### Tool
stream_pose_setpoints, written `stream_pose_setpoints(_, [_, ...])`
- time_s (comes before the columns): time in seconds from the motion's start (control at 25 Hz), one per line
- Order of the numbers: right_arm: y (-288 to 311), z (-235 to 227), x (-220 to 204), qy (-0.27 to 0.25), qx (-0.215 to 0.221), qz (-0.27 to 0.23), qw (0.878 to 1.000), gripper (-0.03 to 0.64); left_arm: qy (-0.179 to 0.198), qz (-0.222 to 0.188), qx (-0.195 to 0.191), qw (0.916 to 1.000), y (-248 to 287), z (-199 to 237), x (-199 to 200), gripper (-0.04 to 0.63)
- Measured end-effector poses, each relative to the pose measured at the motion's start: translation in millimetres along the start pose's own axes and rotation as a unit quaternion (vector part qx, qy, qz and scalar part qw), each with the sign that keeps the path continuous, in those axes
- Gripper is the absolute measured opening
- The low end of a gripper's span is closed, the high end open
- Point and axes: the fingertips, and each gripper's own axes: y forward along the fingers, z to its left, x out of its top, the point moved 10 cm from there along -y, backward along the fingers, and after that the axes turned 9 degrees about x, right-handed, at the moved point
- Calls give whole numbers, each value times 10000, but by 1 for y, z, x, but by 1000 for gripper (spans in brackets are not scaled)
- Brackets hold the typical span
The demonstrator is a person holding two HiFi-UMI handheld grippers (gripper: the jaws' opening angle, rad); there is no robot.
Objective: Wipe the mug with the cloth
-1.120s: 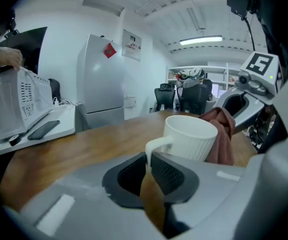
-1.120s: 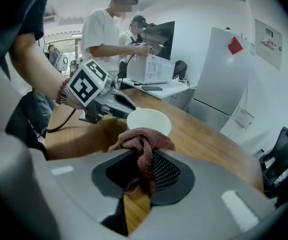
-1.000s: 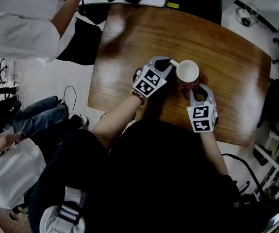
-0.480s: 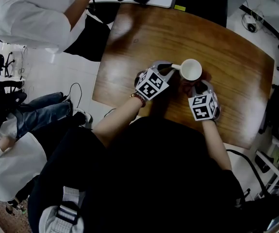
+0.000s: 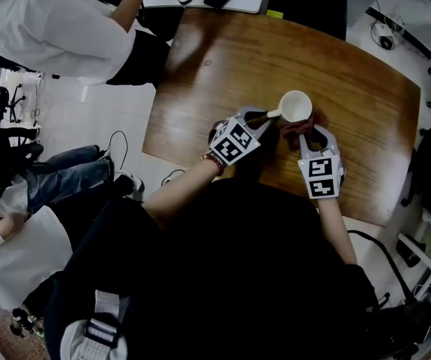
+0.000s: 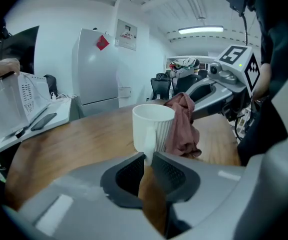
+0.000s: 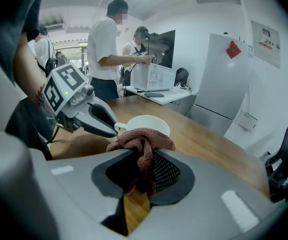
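Head view: look for the mug upright on the table, just ahead of both claws and between their tips, handle pointing toward the left gripper. Note that left claw narrowly parted, just eased a little wider, with the handle pinched lightly at its very tips, and the right gripper pressed tight on the bunched cloth, draped against the mug's near wall just below the rim. Judge the right hand as the wiping one: sweep the cloth around the wall, away from the handle side, bracing with the left.
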Motion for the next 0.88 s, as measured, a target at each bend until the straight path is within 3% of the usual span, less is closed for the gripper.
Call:
stream_pose_setpoints(0.24, [5, 3, -7, -124, -13, 157, 9998, 80, -119, 37, -201, 9997, 5, -22, -3, 63])
stream_pose_setpoints(0.44, [23, 6, -22, -245, 112, 494, 9984, 80, 27, 15, -304, 9995, 3, -24, 2, 64])
stream_pose_setpoints(0.88, [37, 5, -27, -333, 256, 685, 9968, 81, -7, 108, -303, 9995, 4, -24, 0, 64])
